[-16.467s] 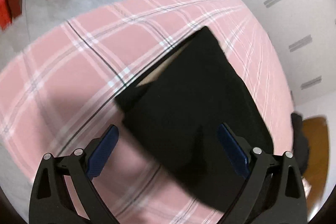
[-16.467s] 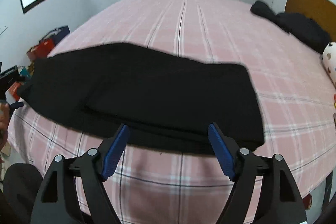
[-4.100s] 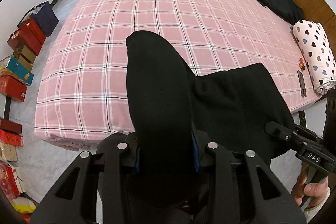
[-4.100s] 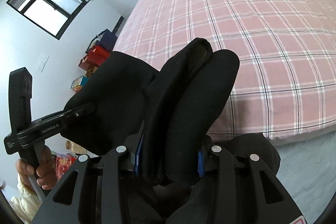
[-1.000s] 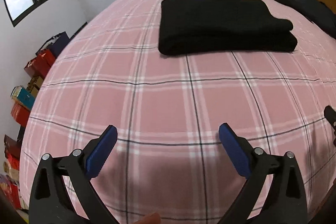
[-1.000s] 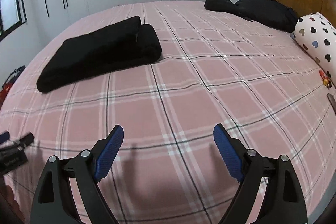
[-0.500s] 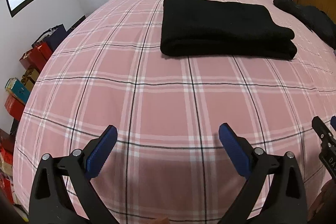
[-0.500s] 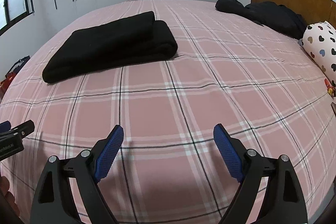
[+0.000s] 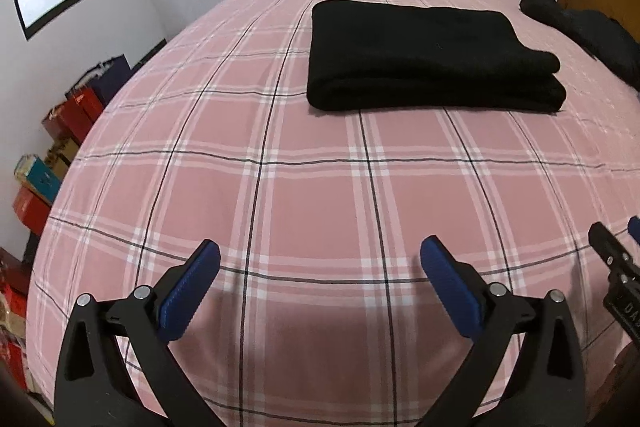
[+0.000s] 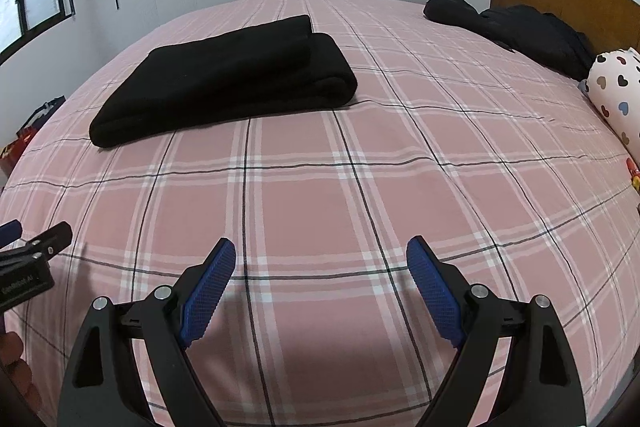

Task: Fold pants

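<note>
The black pants (image 9: pixel 432 57) lie folded in a neat stack on the pink checked bed (image 9: pixel 320 195), at about 1 o'clock from the left gripper (image 9: pixel 320 259) and 11 o'clock from the right gripper (image 10: pixel 320 259). Four seconds ago both grippers were clamped on the cloth; now both stand spread wide and hold nothing, well apart from the pants.

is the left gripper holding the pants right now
No, the left gripper is open and empty over the bedspread, while the folded pants lie farther up the bed.
</note>
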